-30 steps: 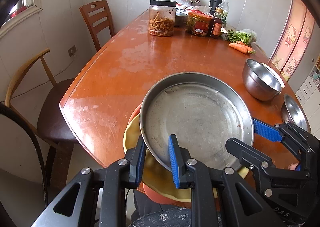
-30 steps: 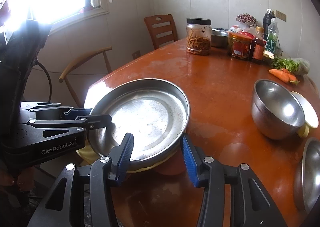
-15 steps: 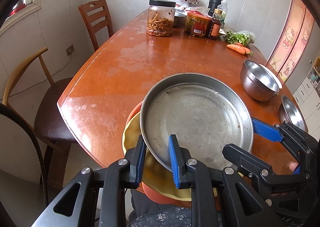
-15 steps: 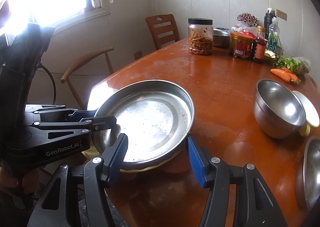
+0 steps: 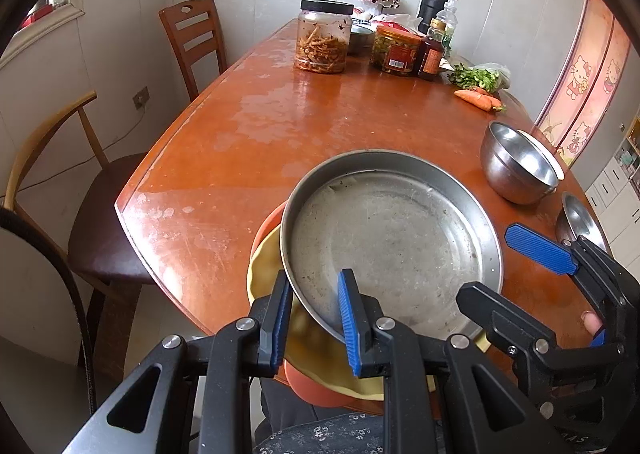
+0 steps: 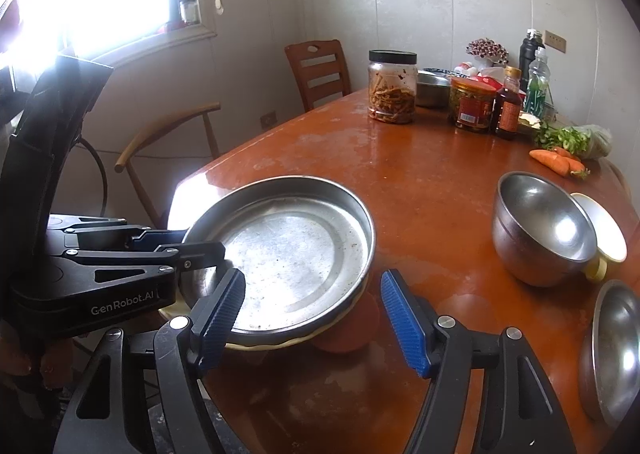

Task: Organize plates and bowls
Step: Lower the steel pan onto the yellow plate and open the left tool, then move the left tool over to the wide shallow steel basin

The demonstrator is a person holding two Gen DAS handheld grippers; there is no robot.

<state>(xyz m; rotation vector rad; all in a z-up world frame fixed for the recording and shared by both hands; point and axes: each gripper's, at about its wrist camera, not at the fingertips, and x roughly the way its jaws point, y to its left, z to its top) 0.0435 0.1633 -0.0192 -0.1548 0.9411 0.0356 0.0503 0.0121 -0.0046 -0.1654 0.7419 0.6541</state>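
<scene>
From the left wrist, the left gripper (image 5: 314, 314) pinched the near rim of the round shallow steel pan (image 5: 390, 238), steadying it atop the yellow plate (image 5: 268, 270) at the worn orange wooden table (image 5: 280, 126)'s near edge.

From the right wrist, the right gripper (image 6: 312, 314) had just been opening, its jaws wide beside the pan with nothing between them. A deep steel bowl (image 6: 540, 230) sat to the pan's right.

At the far end of the glossy reddish-brown wooden table (image 5: 288, 126) stand a black-lidded clear plastic jar of pickled strips (image 5: 323, 38), a red-labelled jar (image 5: 396, 50) and a dark sauce bottle (image 5: 431, 54); orange carrots (image 5: 476, 99) lie near its right edge.
</scene>
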